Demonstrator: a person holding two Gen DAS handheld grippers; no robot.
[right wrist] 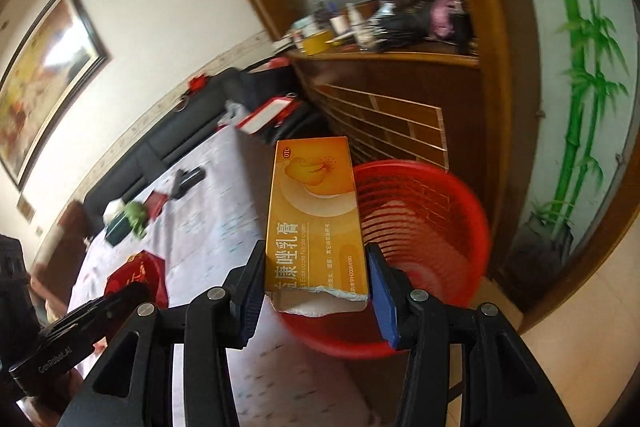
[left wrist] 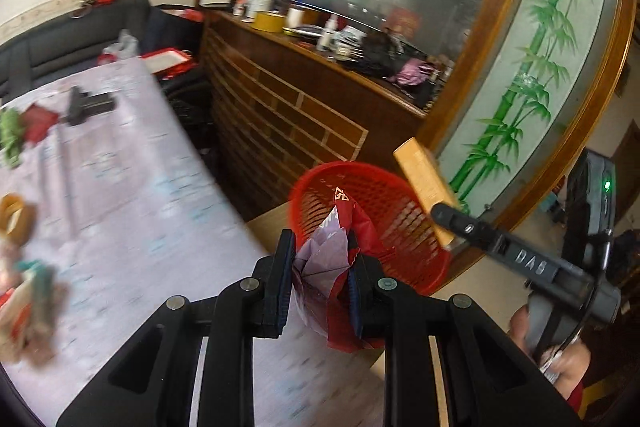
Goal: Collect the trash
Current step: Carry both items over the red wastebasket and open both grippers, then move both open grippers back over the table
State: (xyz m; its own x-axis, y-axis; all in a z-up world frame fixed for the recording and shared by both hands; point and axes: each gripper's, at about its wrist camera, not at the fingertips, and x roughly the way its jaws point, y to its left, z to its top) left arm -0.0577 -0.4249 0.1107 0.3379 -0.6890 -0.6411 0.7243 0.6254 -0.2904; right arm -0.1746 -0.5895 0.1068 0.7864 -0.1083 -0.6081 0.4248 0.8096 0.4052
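Note:
My left gripper (left wrist: 320,259) is shut on a crumpled red and lilac wrapper (left wrist: 332,259), held near the rim of a red mesh basket (left wrist: 396,215) on the floor beside the table. My right gripper (right wrist: 316,279) is shut on a torn orange medicine box (right wrist: 316,211), which stands upright between the pads, with the red mesh basket (right wrist: 432,219) just beyond it. In the left wrist view the right gripper (left wrist: 444,223) comes in from the right, holding the orange box (left wrist: 424,183) above the basket's right rim.
A table with a pale lilac cloth (left wrist: 120,211) carries more litter: a red packet (left wrist: 38,121), green scraps (left wrist: 10,135), a tape roll (left wrist: 16,217). A black sofa (left wrist: 60,43) stands behind it, a wooden counter (left wrist: 280,107) and bamboo-painted glass panel (left wrist: 528,99) beyond the basket.

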